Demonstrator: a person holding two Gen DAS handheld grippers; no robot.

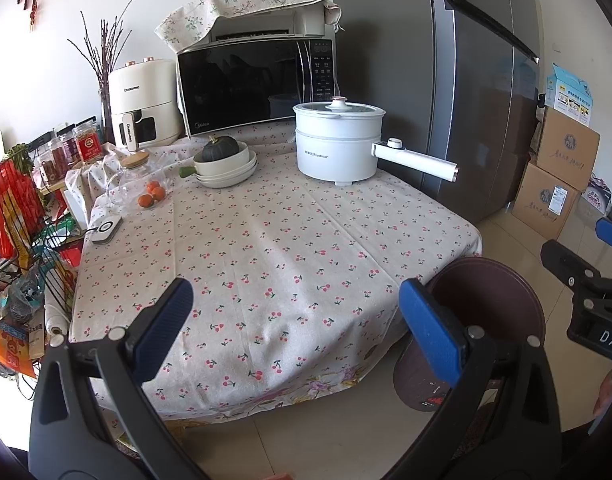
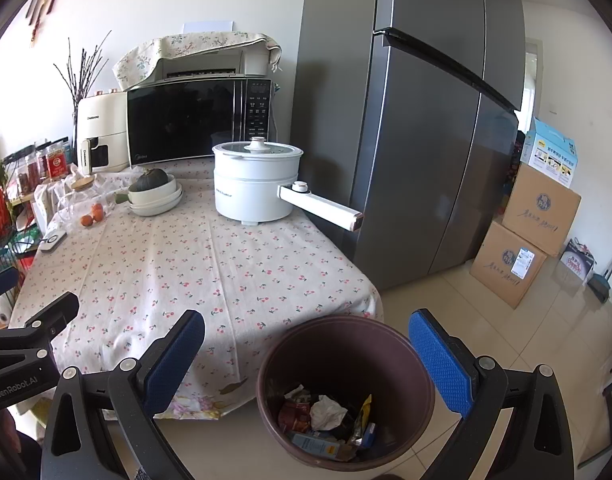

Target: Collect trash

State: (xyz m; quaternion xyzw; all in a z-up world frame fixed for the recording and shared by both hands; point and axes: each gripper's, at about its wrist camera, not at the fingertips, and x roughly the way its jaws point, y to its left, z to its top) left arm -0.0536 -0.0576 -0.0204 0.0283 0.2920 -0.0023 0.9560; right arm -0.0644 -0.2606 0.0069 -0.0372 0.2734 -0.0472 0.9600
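Round dark-brown plastic trash bin [image 2: 344, 392] stands upright on the tiled floor [image 2: 505, 344], just beside the near right corner of the desk [image 2: 210, 276], mouth facing up, long axis vertical. Inside at the bottom: a crumpled white tissue [image 2: 326, 412], a red-brown wrapper [image 2: 294, 414], a small blue-and-yellow carton [image 2: 314, 445], a gold foil packet [image 2: 363, 412].

Right gripper [image 2: 306, 348]: blue-padded fingers [image 2: 441, 364] spread wide apart, holding nothing. In the right wrist view the bin sits low between them, its rim nearer the right finger, not touching either as far as can be seen.

Left gripper [image 1: 296, 320]: fingers [image 1: 164, 326] likewise wide apart and empty, held over the near edge of the desk. In the left wrist view the same bin [image 1: 485, 292] shows behind and beside the right finger, partly hidden by it; contact cannot be told.

Desk wears a white cloth with a red cherry print. At its far end: a white electric cooking pot with glass lid [image 2: 254, 178], its handle pointing right past the desk edge; a dark green squash in stacked cream bowls [image 2: 156, 192]; small oranges [image 2: 93, 216] by a glass jar; a black microwave [image 2: 198, 120]. Grey refrigerator [image 2: 417, 128] stands to the right of the desk, brown cardboard boxes [image 2: 525, 240] beyond it.
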